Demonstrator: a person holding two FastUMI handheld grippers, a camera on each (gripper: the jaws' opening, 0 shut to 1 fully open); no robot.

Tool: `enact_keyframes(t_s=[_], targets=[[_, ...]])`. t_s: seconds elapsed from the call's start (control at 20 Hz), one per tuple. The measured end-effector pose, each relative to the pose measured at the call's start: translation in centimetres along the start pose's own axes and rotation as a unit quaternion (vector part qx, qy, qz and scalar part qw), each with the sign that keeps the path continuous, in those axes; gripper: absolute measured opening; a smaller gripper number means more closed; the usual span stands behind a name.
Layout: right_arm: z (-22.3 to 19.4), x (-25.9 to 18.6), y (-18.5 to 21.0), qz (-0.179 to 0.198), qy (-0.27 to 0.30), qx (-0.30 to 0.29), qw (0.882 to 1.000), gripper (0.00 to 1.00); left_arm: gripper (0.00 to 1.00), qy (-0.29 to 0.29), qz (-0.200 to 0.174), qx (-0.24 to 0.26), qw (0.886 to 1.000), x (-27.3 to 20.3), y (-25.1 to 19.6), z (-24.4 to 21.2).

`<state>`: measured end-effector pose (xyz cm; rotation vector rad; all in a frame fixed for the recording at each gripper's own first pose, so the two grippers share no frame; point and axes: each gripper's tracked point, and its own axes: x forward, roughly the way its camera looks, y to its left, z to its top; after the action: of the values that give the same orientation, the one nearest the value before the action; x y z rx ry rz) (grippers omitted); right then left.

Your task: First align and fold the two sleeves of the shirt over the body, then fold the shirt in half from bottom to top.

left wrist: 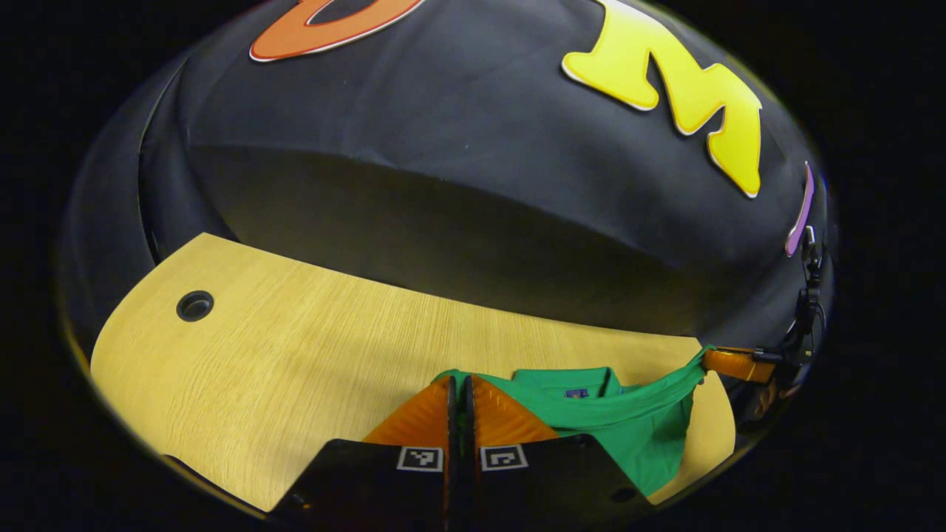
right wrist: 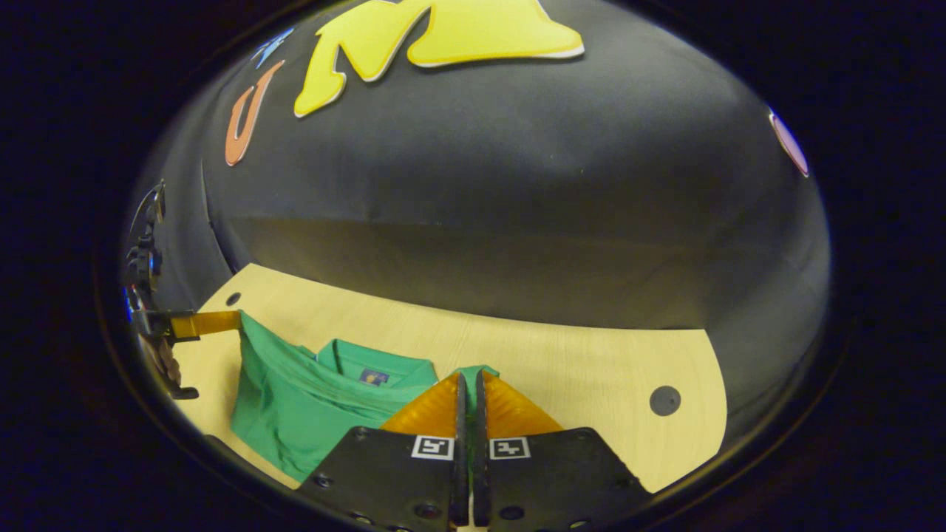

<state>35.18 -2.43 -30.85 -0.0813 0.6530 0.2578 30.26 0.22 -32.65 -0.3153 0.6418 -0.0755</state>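
A green shirt (left wrist: 628, 425) lies on the wooden table (left wrist: 295, 355), its collar and label facing up. My left gripper (left wrist: 460, 391) is shut on a corner of the shirt's lifted edge, and the fabric stretches to the right, where the other gripper's fingers (left wrist: 728, 363) pinch the opposite corner. In the right gripper view the shirt (right wrist: 295, 403) hangs from that raised edge over the table (right wrist: 576, 369). My right gripper (right wrist: 468, 384) is shut on a green corner, and the left gripper's fingers (right wrist: 211, 323) hold the far corner at the left.
A round cable hole (left wrist: 195, 305) sits in the table's far left corner, and another cable hole (right wrist: 664, 400) near the right end. The booth's black cloth wall rises right behind the table's back edge.
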Motion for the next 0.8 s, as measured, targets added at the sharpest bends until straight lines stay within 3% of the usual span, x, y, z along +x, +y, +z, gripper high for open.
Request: enact_keyframes(t_s=[0.15, 0.25, 0.3, 0.35, 0.4, 0.5, 0.55, 0.8], targets=[[-1.9, 1.6, -0.6, -0.014, 0.01, 0.0, 1.0, 0.03, 0.06, 0.025, 0.005, 0.008, 1.0, 1.8, 0.7, -2.0], [-3.0, 1.9, -0.9, -0.022, 0.018, 0.005, 1.0, 0.04, 0.13, 0.034, 0.015, 0.023, 0.999, 2.4, 1.3, -2.7], [-3.4, 1.9, -1.1, -0.028, 0.021, 0.009, 0.999, 0.14, 0.17, 0.036, 0.023, 0.028, 0.999, 2.3, 1.6, -2.8], [-3.8, 1.6, -1.1, -0.03, 0.024, 0.011, 0.999, 0.15, 0.22, 0.032, 0.031, 0.029, 0.999, 2.2, 1.7, -2.6], [-4.4, 0.8, -1.6, -0.042, 0.026, 0.012, 0.999, 0.22, 0.48, 0.022, 0.048, 0.027, 0.998, 1.7, 1.9, -2.0], [-3.3, -1.0, -1.8, -0.061, -0.006, 0.014, 0.998, 0.71, 1.0, 0.004, 0.061, 0.025, 0.998, -0.1, 2.2, -1.0], [-2.9, -2.1, -1.7, -0.067, -0.014, 0.017, 0.998, 0.96, 1.0, -0.001, 0.059, 0.026, 0.998, -1.0, 1.8, -0.4], [-0.6, -9.9, 0.2, -0.079, -0.061, 0.028, 0.995, 0.99, 1.0, -0.075, 0.063, 0.052, 0.994, -8.5, 0.1, 4.9]])
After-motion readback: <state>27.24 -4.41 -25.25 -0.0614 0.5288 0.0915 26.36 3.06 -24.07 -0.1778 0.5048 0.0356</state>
